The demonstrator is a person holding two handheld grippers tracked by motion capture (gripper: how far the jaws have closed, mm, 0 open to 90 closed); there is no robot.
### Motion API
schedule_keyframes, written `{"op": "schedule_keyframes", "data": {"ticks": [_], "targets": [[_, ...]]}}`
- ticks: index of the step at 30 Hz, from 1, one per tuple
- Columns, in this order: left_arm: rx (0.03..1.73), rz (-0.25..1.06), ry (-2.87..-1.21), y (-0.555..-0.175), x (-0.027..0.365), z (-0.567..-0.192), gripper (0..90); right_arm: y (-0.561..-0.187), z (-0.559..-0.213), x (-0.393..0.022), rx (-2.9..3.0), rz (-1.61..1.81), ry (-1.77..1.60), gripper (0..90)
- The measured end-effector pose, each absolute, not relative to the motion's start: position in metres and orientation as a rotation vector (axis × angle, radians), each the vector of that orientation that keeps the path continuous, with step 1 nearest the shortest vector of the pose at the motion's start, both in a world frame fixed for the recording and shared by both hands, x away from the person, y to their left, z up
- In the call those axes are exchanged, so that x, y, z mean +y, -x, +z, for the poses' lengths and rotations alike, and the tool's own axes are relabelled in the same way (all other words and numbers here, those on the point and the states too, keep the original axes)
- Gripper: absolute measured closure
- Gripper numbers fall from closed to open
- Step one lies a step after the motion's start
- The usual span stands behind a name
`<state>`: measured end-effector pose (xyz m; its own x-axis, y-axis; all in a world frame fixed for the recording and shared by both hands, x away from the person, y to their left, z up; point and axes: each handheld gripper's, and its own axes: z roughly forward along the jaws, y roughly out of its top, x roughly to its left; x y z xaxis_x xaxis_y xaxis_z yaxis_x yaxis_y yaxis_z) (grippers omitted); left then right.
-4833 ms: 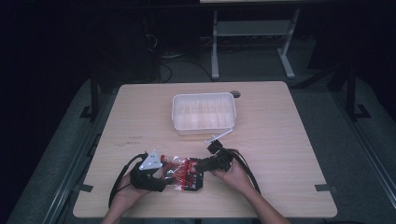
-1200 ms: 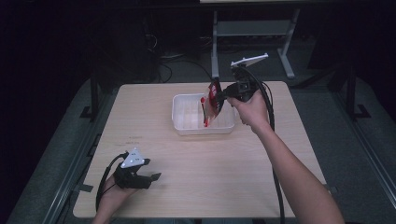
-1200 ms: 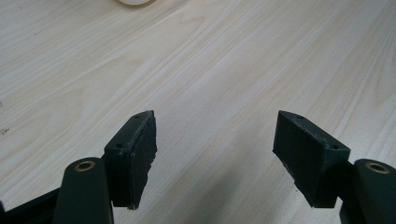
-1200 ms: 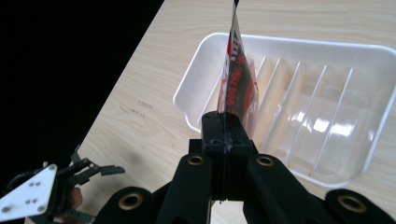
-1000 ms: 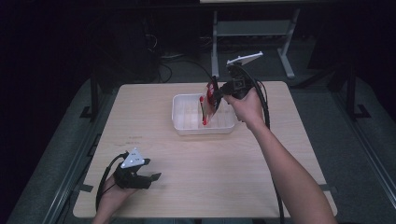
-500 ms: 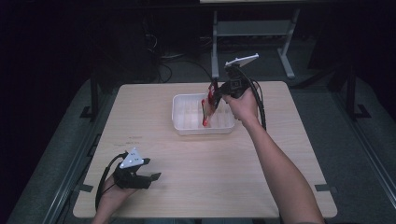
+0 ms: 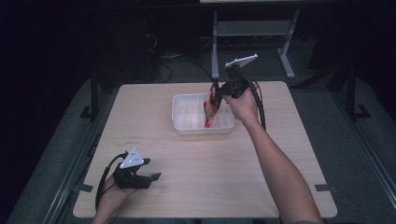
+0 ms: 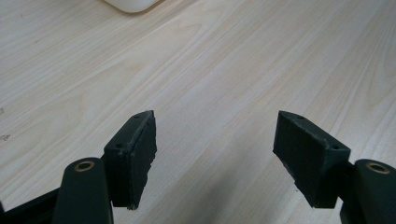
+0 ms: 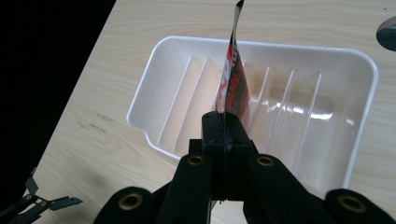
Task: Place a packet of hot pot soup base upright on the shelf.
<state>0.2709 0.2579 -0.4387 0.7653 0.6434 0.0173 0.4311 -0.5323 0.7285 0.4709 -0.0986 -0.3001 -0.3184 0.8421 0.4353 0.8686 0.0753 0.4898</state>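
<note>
From above, the wooden table (image 7: 196, 154) carries a white ribbed tray (image 7: 187, 122) toward its far side, and the person's right arm reaches out over it. The right gripper (image 7: 215, 95) hangs above the tray's right half, and a red packet (image 7: 208, 112) dangles from it, its lower end down inside the tray. The right gripper view makes the hold plain: both black jaws are pressed together on the packet's (image 9: 233, 88) edge, the thin printed sheet is seen edge-on, and the tray (image 9: 154, 88) lies under it with its raised ribs running across the floor. Whether the packet's tip touches the tray floor I cannot tell from either angle.

The left gripper (image 7: 150, 178) sits low at the near left corner of the table, well apart from the tray. Its own view shows what the overhead one only hints at: the two jaws stand wide apart with bare wood grain between them, and a rounded white corner of the tray (image 8: 133, 4) peeks in at the top edge.

Beyond the table, a grey metal stand (image 7: 252, 32) rises from the dark floor, with cables (image 7: 166, 60) lying near it.
</note>
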Motion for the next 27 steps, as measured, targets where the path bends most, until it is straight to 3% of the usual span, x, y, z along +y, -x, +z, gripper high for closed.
{"op": "schedule_keyframes", "data": {"ticks": [27], "targets": [[0.794,0.369,-2.209,-0.271,0.259,-0.438,29.6,-0.488,-0.317,-0.076,-2.237,-1.085,1.821,89.4]]}}
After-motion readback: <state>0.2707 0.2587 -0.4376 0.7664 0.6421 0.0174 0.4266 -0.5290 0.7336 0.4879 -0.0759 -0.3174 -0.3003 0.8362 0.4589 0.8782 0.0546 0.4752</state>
